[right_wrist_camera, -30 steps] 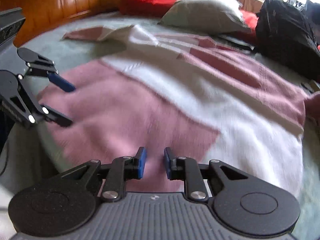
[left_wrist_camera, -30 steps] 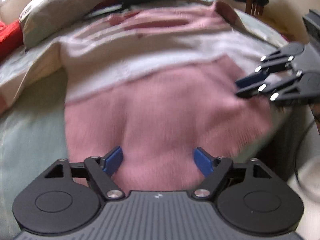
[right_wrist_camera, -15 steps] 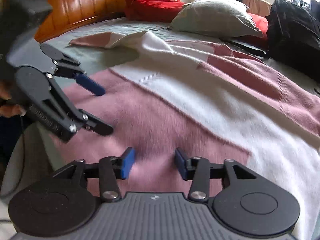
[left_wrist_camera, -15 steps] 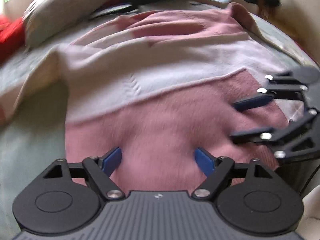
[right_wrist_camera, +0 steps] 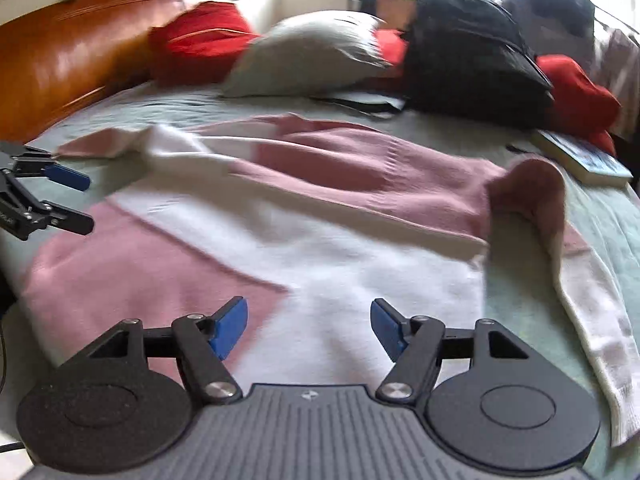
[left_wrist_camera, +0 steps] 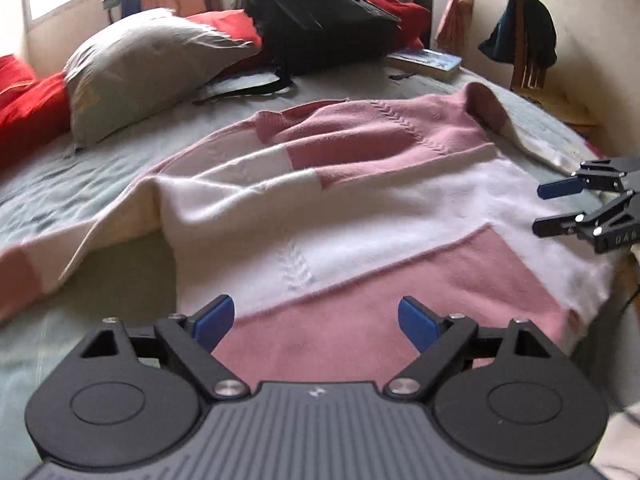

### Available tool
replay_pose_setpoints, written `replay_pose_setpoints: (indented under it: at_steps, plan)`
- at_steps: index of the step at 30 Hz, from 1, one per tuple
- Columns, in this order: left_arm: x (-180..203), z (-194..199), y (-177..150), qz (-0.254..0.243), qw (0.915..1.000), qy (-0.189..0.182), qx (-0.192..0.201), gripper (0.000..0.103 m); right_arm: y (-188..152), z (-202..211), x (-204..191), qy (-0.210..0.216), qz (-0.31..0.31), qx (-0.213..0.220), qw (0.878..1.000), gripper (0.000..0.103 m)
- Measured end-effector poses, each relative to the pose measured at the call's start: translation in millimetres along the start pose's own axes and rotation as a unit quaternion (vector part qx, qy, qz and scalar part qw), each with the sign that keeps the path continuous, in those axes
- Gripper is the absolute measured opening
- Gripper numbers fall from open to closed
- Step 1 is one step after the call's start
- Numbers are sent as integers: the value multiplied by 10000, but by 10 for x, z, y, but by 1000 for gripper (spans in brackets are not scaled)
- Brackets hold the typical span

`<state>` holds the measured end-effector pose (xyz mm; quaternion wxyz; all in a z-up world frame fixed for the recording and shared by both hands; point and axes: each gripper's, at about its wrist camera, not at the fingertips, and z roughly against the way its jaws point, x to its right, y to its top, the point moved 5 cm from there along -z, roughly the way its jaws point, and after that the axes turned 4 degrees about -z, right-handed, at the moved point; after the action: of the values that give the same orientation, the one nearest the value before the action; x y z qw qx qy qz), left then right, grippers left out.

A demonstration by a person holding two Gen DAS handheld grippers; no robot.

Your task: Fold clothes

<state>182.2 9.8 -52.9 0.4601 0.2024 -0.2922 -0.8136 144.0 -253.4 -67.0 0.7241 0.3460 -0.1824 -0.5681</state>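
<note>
Pink-white sweater (left_wrist_camera: 360, 216) flat across bed (left_wrist_camera: 80, 184)

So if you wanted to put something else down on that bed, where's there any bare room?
Bare bedspread shows between the grey pillow and the sweater, and in the pocket under its spread sleeve. Another strip lies beyond the other sleeve, near the book. The head end is crowded: pillows, red cushions, black backpack.
</note>
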Motion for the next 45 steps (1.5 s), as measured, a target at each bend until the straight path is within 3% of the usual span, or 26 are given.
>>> replay_pose_setpoints:
  at_steps: [4,9,14,17,21,24,27,29,32,36,40,45]
  plan:
    - [-29,-236,-368,311,9974,-37,-652,89,-227,-161,258,-15,-262,-165,9995,74]
    - [88,43,-443,148,9985,65,-531,91,-679,213,256,-180,-211,-122,9995,79]
    - [206,322,-518,-15,9990,168,-409,91,-660,357,137,-480,33,-218,9986,79]
    - [272,476,-546,-108,9992,220,-322,91,-447,392,24,-376,181,149,9990,84]
    - [265,248,-211,-78,9999,107,32,91,-388,290,6,-354,94,270,9990,84]
    - [239,14,-213,200,9998,57,-47,91,-481,248,42,-396,-42,185,9990,84]
    - [187,-181,-462,778,9953,199,-549,92,-575,205,78,-438,-178,100,9988,96]
    - [207,-77,-619,1041,9937,251,-324,93,-637,177,102,-466,-269,43,9985,101]
    - [313,88,-774,954,9936,337,-498,93,-730,145,134,-498,-391,-33,9980,103]
    - [181,358,-680,994,9939,141,-460,93,-729,163,120,-502,-343,-56,9981,103]
    - [-162,523,-491,1184,9922,337,-204,93,-677,112,82,-610,-314,-81,9976,103]
    - [-453,438,-526,1809,9825,-154,-414,93,-696,112,78,-631,-313,-35,9975,103]
